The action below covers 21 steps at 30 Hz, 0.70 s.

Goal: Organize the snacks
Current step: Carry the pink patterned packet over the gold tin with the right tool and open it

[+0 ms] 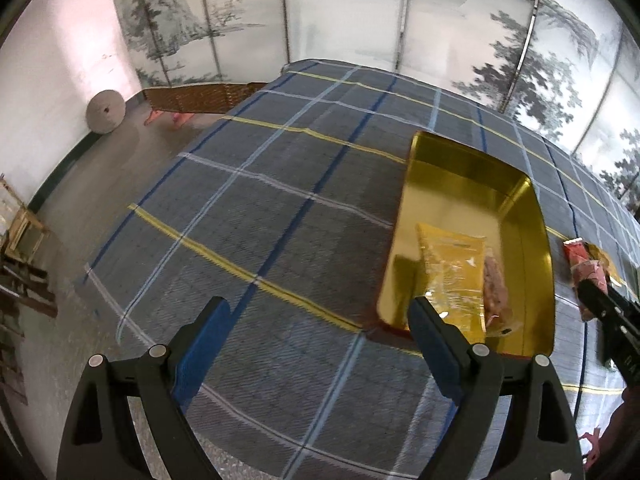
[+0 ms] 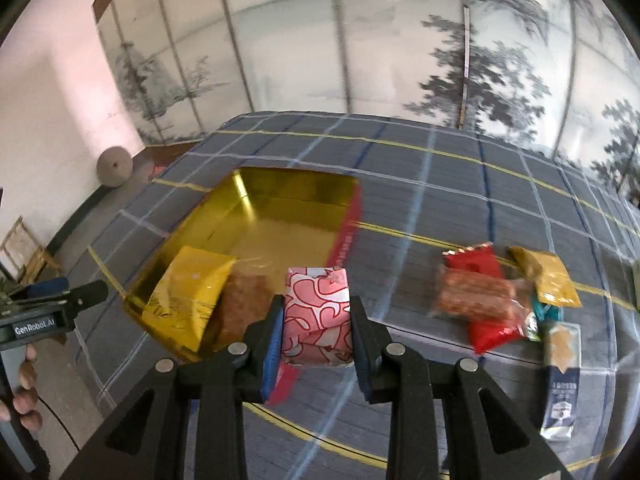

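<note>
Right gripper (image 2: 314,320) grasps pink packet (image 2: 316,312); left gripper (image 1: 320,344) released, empty.

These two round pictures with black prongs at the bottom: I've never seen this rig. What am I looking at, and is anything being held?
No robot here: a person holds a two-finger gripper in each hand, with a fisheye camera on each. The left view shows the left gripper open, holding nothing, above the plaid cloth. The right view shows the right gripper shut on a pink patterned packet near the gold tin, which already holds a yellow packet. More snacks lie on the cloth to its right.
</note>
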{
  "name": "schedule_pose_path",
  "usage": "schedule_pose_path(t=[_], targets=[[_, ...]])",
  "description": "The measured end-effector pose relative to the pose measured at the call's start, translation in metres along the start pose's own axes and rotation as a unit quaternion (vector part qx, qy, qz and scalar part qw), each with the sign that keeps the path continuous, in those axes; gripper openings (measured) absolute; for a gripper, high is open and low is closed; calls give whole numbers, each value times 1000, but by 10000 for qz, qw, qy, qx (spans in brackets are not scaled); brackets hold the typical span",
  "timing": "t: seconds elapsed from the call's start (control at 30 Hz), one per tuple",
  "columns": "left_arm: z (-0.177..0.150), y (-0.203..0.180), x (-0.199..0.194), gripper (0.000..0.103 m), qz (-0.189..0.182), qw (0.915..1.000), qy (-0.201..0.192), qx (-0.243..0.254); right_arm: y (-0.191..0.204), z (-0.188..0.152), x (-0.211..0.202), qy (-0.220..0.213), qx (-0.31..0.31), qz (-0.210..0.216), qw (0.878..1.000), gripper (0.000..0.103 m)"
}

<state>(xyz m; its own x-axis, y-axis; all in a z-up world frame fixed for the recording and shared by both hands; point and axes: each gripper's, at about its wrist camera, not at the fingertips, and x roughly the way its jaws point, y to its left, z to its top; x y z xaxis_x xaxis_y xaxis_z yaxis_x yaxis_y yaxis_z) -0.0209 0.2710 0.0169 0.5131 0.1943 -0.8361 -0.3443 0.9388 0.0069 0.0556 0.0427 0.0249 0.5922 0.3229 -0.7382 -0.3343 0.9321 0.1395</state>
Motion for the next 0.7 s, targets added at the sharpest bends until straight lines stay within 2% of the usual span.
schedule_pose_path(t=[0.3,0.7], targets=[[-5,13,2,88,104,9998,75,-127,32,-1,18,145,-266,110,9995,30],[-9,21,0,88,183,9996,127,-196,49,3,45,359,-445,62,9983,30]])
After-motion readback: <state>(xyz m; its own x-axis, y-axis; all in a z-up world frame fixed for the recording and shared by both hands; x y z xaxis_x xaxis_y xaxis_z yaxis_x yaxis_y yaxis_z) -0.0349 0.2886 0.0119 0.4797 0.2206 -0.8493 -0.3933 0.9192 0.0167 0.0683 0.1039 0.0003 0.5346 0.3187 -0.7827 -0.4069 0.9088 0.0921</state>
